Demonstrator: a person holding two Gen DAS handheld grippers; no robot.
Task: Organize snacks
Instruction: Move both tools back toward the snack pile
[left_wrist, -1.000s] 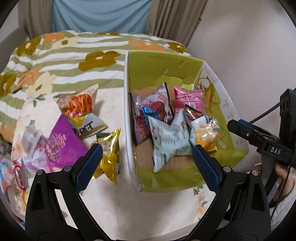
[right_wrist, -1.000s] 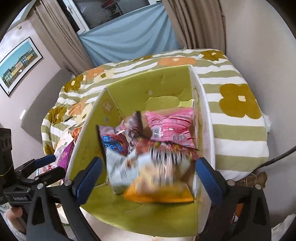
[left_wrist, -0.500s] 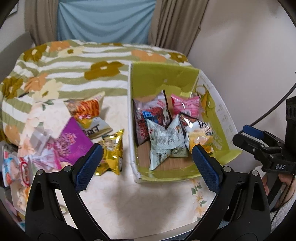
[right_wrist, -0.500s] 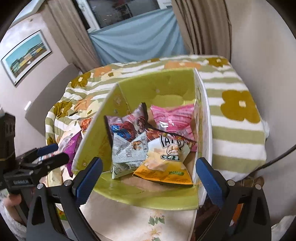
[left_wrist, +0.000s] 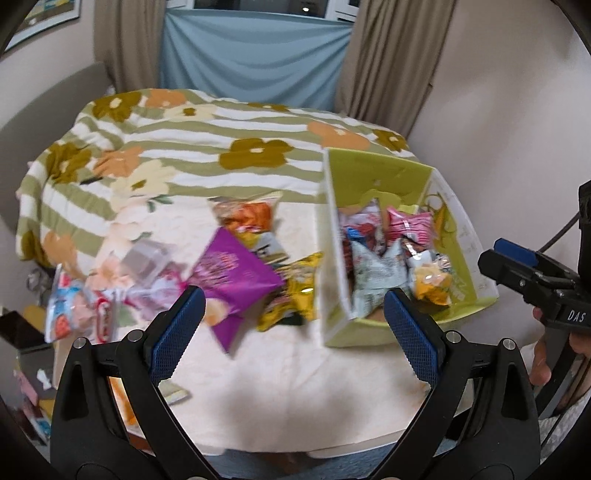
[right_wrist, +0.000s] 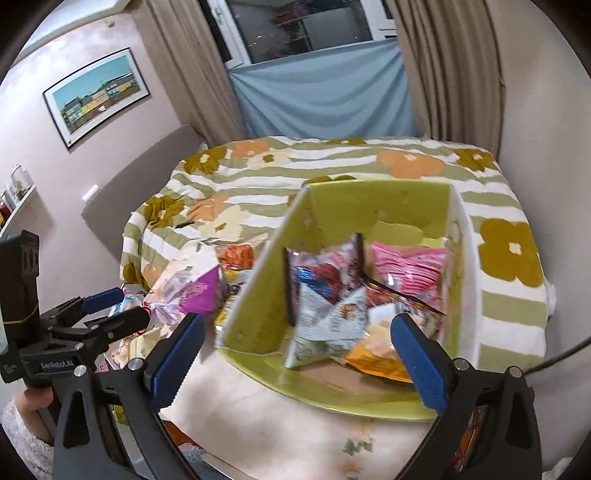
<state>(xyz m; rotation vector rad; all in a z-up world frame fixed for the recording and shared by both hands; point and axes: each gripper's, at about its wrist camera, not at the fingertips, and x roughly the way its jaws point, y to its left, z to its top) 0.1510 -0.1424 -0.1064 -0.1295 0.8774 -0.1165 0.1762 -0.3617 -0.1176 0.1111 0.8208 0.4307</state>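
A green cardboard box (left_wrist: 373, 170) (right_wrist: 380, 199) stands at the table's right and holds several snack packets, among them a pink one (right_wrist: 406, 266), a pale blue-grey one (right_wrist: 325, 321) and an orange-yellow one (right_wrist: 373, 354). Loose packets lie left of it: a purple one (left_wrist: 232, 273), a gold one (left_wrist: 295, 295) and an orange one (left_wrist: 247, 214). My left gripper (left_wrist: 293, 328) is open and empty, pulled back above the near table edge. My right gripper (right_wrist: 295, 347) is open and empty, in front of the box. It also shows in the left wrist view (left_wrist: 517, 266).
A floral striped cloth (left_wrist: 221, 147) covers the table. More packets (left_wrist: 77, 306) lie at its left edge, with clutter on the floor below. A wall (left_wrist: 517, 110) is close on the right, curtains (left_wrist: 255, 59) behind. The left gripper shows in the right wrist view (right_wrist: 107, 306).
Both grippers have drawn back and up from the box. The orange-yellow packet that was blurred between the right fingers one second ago now lies in the box.
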